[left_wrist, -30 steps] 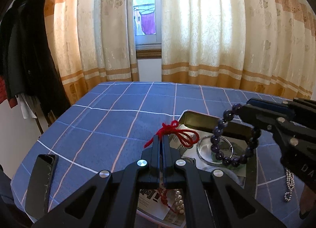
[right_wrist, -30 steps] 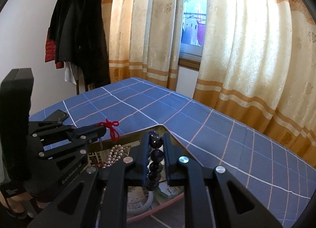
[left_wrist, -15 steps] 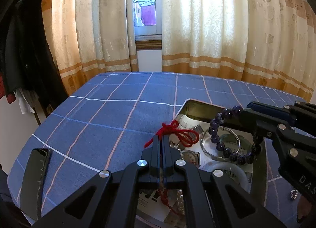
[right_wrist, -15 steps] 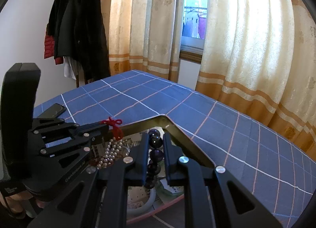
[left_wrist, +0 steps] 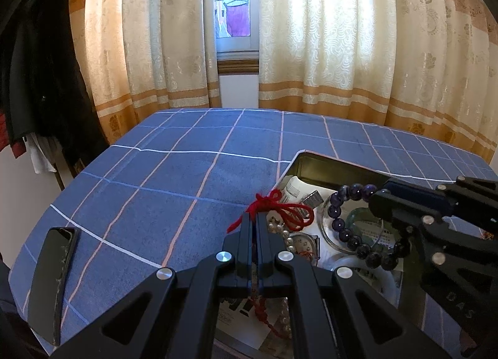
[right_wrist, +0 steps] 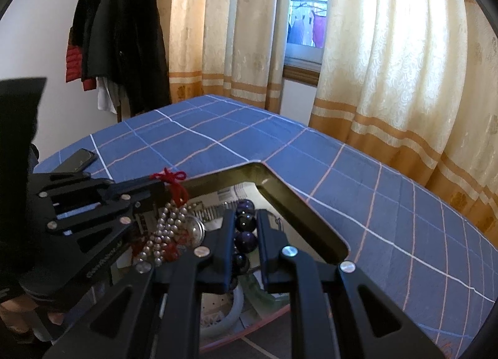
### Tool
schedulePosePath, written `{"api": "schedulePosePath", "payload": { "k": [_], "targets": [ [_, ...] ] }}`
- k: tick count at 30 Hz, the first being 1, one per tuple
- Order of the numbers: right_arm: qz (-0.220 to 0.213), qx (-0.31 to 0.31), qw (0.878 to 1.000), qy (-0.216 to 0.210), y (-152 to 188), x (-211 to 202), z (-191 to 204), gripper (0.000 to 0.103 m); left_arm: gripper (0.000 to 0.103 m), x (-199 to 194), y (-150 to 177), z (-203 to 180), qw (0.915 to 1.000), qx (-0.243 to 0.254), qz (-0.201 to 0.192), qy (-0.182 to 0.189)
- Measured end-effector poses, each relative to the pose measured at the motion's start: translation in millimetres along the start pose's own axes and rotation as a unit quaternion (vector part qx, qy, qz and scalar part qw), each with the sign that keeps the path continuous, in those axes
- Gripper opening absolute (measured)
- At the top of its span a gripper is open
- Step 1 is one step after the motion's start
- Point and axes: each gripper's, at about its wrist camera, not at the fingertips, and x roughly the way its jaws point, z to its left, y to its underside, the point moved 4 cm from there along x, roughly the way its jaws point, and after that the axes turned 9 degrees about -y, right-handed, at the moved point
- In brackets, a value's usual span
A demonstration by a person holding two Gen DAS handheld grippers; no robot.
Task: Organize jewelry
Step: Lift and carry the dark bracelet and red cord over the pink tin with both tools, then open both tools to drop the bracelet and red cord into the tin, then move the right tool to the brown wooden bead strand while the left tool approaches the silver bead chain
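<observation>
Tabletop point(left_wrist: 174, 172): covered in blue checked cloth, spreading ahead of and under both tools.
Tin box point(right_wrist: 298, 200): open metal box directly below both tools' tips; its rim corner lies just ahead of the right tool.
Phone point(left_wrist: 51, 278): dark, flat on the cloth, well to the left of the left tool.
Left tool point(left_wrist: 256, 222): fingers pressed together, pinching the red cord point(left_wrist: 280, 208), whose knotted loops stick out past the tips; it hangs over the box's near left side.
Right tool point(right_wrist: 245, 219): fingers closed on the purple bead bracelet point(right_wrist: 244, 239), beads showing in the gap between them; it sits over the box, to the right of the left tool.
Purple bead bracelet, left view point(left_wrist: 345, 234): its loop hangs from the right tool above the box contents.
Pearl strand point(right_wrist: 165, 234): dangles below the left tool on the red cord, over the box.
Watch point(left_wrist: 303, 245): lies in the box, just right of the left tool's tips.
</observation>
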Motion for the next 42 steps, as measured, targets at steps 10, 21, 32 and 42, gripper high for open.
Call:
{"api": "schedulePosePath", "payload": {
  "k": [10, 21, 32, 42],
  "targets": [
    [0.007, 0.006, 1.000, 0.008, 7.3, 4.4, -3.1, 0.053, 0.002, -0.9, 7.7, 3.2, 0.9998, -0.009, 0.019, 0.002],
    [-0.011, 0.012, 0.999, 0.031, 13.3, -21.7, -13.5, 0.075, 0.052, -12.6, 15.2, -7.0, 0.9997, -0.002, 0.019, 0.012],
    [-0.008, 0.026, 0.995, 0.092, 43.8, -67.1, -51.1, 0.084, 0.074, -36.3, 7.6, -15.1, 0.9997, -0.009, -0.014, -0.015],
    [-0.006, 0.105, 0.979, 0.172, 101.2, -137.9, -128.6, 0.086, 0.074, -75.4, 3.1, -99.6, 0.9967, 0.028, -0.051, 0.057]
  ]
}}
